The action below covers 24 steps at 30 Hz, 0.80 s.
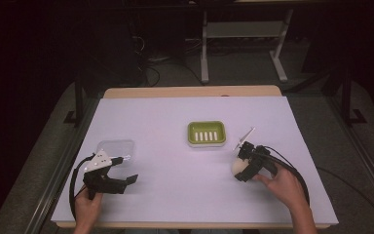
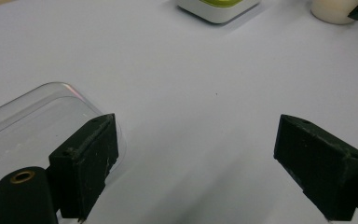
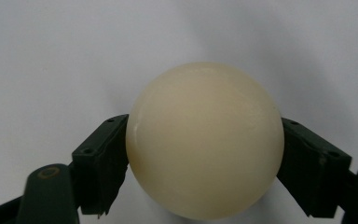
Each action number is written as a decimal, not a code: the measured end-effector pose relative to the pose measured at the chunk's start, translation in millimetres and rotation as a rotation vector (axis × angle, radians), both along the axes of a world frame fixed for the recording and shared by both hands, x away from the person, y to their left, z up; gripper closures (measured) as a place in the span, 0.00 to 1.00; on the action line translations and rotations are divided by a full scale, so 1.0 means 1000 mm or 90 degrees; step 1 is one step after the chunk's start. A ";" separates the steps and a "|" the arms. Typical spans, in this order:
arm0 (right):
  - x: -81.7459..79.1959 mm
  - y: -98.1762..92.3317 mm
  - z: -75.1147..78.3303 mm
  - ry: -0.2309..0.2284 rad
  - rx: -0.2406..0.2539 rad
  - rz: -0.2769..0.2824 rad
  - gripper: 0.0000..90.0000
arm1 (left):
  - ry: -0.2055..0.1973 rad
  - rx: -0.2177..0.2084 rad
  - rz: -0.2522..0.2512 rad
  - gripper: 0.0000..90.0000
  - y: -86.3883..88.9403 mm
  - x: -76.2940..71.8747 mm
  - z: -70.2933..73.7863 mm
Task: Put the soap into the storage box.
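Gripping the cream soap bar (image 3: 205, 140) squarely between its jaws, right gripper (image 1: 246, 165) sits low at the table's right. Green soap dish (image 1: 206, 133) lies up-left of it, nearer this hand. Left gripper (image 2: 196, 163) gapes empty beside the clear lid (image 1: 116, 147).

High view overlooks the table (image 1: 175, 195); tool views sit close.

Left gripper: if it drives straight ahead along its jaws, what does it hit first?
Mostly bare table. The left gripper is open, the clear plastic lid sits off beside one jaw, and the green soap dish lies far ahead, roughly in line. Probably the dish first, though depth is unclear.
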State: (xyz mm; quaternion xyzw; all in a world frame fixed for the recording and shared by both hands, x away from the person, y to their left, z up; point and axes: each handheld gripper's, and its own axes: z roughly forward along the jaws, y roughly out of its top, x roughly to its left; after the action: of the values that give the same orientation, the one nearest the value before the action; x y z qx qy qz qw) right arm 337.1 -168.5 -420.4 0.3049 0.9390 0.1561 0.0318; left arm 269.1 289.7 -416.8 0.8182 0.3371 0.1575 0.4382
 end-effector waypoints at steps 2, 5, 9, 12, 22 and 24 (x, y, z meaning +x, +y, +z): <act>0.000 0.000 0.000 -0.003 -0.003 0.000 0.25 | -0.001 -0.001 -0.001 0.14 0.000 0.000 0.000; 0.000 0.000 0.000 -0.002 -0.002 -0.002 0.26 | 0.001 -0.001 0.000 0.14 0.000 0.000 0.000; -0.001 0.000 0.000 -0.005 -0.004 -0.004 0.26 | -0.002 0.001 0.001 0.14 0.001 -0.002 0.001; -0.001 0.000 0.001 -0.006 -0.006 -0.004 0.26 | -0.004 -0.004 0.005 0.14 0.001 -0.004 0.001; 0.002 -0.007 0.008 0.001 0.021 -0.013 0.26 | -0.013 -0.012 0.013 0.14 0.005 -0.005 0.004; 0.004 -0.006 0.012 -0.001 0.021 -0.013 0.26 | -0.013 -0.009 0.013 0.14 0.005 -0.005 0.004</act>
State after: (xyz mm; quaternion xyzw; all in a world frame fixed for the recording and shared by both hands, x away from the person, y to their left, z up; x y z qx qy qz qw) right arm 341.2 -174.7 -408.8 0.3145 0.9332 0.1713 0.0293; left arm 264.4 294.3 -413.1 0.8102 0.3422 0.1677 0.4454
